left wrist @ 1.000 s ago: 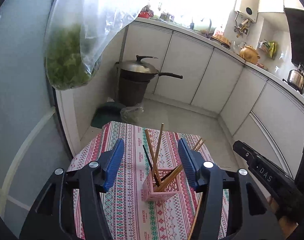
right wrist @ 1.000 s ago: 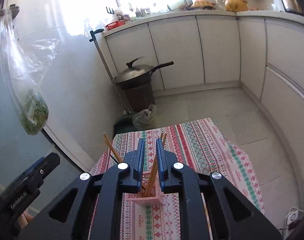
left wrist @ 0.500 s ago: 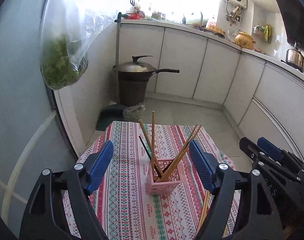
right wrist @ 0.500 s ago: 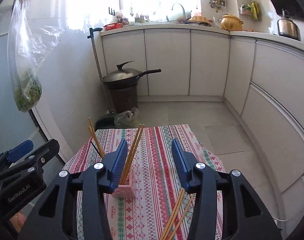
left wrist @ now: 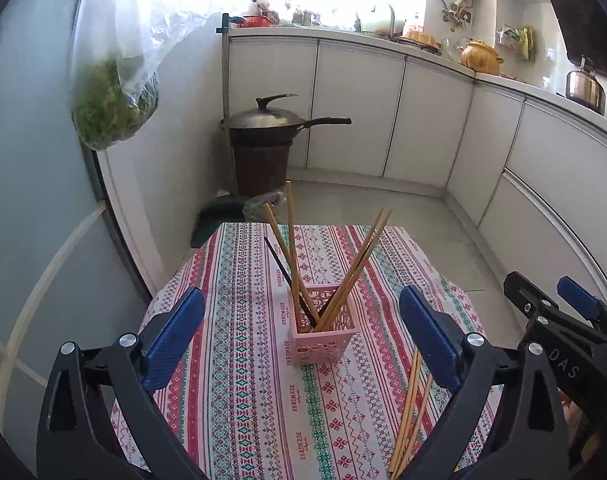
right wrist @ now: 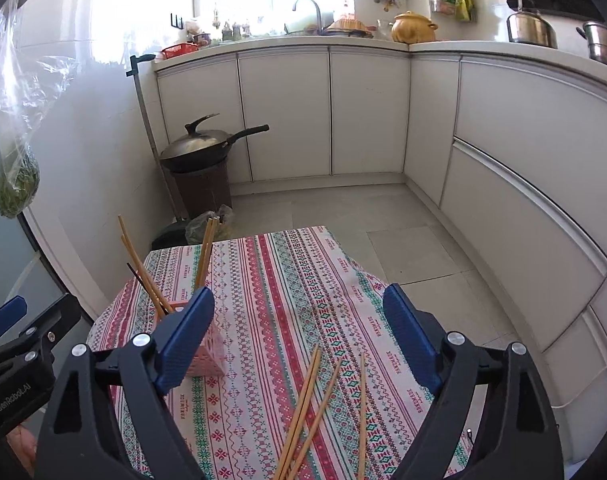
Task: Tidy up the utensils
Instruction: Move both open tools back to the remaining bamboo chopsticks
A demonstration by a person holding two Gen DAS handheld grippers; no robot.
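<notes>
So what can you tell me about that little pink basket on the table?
The pink basket is a small square holder that looks like plastic, with lattice-pierced walls and an open top. It stands upright on the patterned tablecloth. Several wooden chopsticks and one dark one stand in it, fanning out left and right. More chopsticks lie loose on the cloth to its right. Neither gripper touches it.

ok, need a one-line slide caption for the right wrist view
Right gripper opening, empty, over loose chopsticks on the striped tablecloth, pink holder with chopsticks at left.
</notes>
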